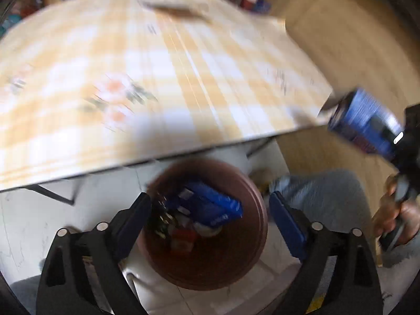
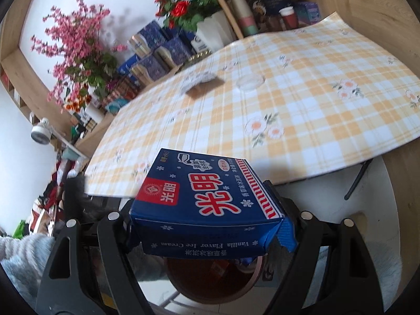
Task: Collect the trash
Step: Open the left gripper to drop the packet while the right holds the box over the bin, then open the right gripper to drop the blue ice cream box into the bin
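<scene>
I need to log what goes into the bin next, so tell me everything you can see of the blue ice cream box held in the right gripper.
The ice cream box is a flat blue carton, apparently thin cardboard, printed with big red and white Chinese characters, snowflakes, a red logo and "Vanilla Flavor Ice Cream" on its near side. One end flap looks torn open. The right gripper clamps it by its sides, roughly level, tipped slightly. It hangs in the air off the table's edge, above the brown bin. Nothing else touches it.

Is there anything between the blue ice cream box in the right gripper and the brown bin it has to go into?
Nothing visible blocks it. The right gripper holds the blue ice cream box above the brown bin, whose open mouth shows directly beneath. The left gripper hangs open over that bin too, seemingly off to one side.
</scene>
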`<state>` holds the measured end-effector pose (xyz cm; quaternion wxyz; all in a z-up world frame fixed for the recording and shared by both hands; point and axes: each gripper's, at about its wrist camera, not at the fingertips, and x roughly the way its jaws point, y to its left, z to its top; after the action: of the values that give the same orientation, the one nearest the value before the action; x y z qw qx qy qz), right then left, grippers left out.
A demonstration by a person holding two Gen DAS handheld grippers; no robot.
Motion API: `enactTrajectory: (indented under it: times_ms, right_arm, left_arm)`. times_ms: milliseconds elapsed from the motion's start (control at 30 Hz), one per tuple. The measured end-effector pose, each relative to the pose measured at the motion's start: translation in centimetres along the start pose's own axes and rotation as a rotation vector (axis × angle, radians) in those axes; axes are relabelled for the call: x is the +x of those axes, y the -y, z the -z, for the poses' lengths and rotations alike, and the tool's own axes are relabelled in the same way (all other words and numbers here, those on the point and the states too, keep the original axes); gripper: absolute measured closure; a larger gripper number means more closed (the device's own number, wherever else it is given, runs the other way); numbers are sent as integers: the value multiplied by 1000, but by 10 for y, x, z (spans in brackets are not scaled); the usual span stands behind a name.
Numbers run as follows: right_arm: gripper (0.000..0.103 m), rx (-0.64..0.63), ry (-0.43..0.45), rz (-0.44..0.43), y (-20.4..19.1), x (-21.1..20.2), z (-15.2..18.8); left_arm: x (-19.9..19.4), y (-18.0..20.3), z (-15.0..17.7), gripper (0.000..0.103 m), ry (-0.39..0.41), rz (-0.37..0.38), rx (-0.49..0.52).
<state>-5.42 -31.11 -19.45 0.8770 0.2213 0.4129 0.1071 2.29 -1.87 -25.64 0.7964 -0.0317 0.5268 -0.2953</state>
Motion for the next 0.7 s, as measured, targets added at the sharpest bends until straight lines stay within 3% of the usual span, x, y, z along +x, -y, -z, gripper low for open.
enactTrajectory:
  times_ms: [167, 367, 600, 700]
  right_arm:
    - [24, -65, -71, -14, -23, 20, 20]
    - [24, -122, -130, -47, -50, 46, 35]
    - [24, -130, -190, -90, -63, 75, 57]
    - [24, -103, -240, -74, -57, 86, 68]
  left_arm:
    - [-49, -10, 13, 9, 146, -93, -2]
    - [-94, -10, 38, 6, 348, -232, 73]
    - [-100, -18, 68, 6, 421, -303, -7]
    - [-106, -21, 70, 6, 445, -294, -25]
